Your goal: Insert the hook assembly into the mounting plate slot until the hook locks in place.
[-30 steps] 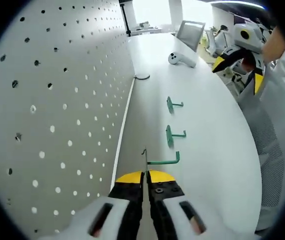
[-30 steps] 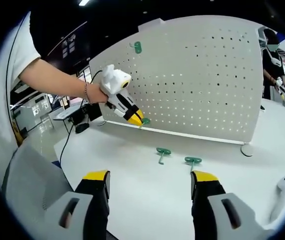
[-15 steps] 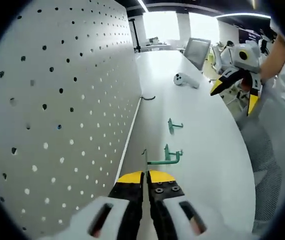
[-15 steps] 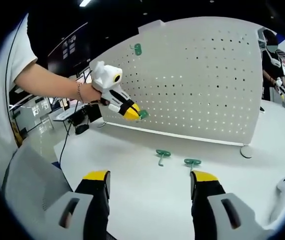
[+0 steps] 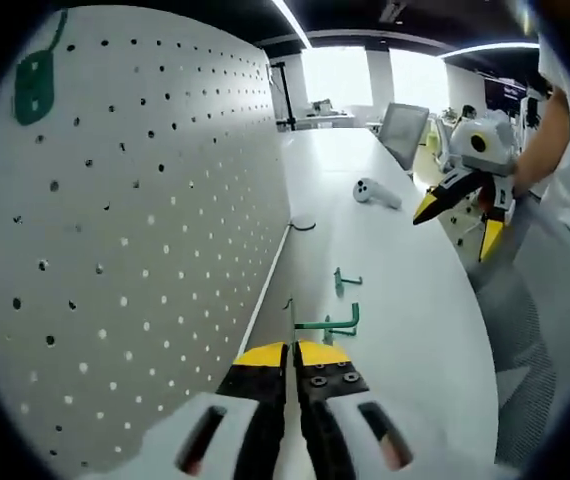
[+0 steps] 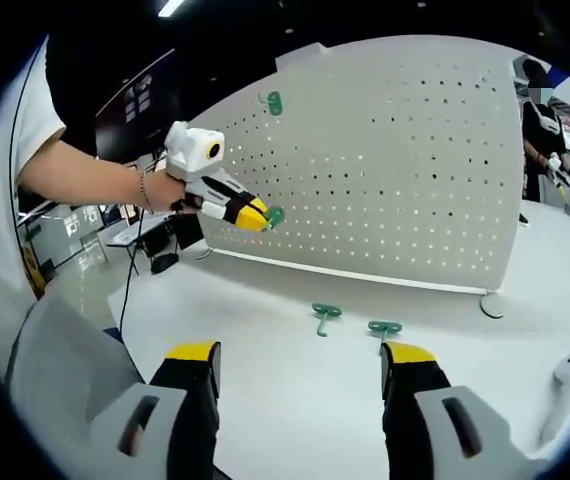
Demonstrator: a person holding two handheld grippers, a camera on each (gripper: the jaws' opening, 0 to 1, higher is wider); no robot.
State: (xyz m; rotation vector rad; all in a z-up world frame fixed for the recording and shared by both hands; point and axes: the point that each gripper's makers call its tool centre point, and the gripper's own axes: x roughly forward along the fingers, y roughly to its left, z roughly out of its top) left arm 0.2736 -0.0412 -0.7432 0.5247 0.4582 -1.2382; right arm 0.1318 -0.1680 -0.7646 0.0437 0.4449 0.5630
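Lifted off the tabletop since a second ago, the left claw now carries its green hook up alongside the white pegboard, well above where it hung near the board's foot. Its jaws are pinched tight on the hook's thin back plate, so the plate shows edge-on just above the yellow tips and the prong sticks out sideways, away from the board. The right claw hangs wide open over the tabletop with nothing in it, pointing toward two spare green hooks that lie on the surface in front of the board. One hook already mounted sits near the board's upper edge.

To do this step well, the held hook likely needs turning so its back plate faces the holes squarely — as it stands, the plate runs roughly along the board rather than toward it. I would choose a hole, bring the plate's tabs flat to the surface, then press in and down until it seats. A skewed approach risks the tabs skating across the panel. The tight grip should be kept, since the plate is thin and could twist between the jaws.
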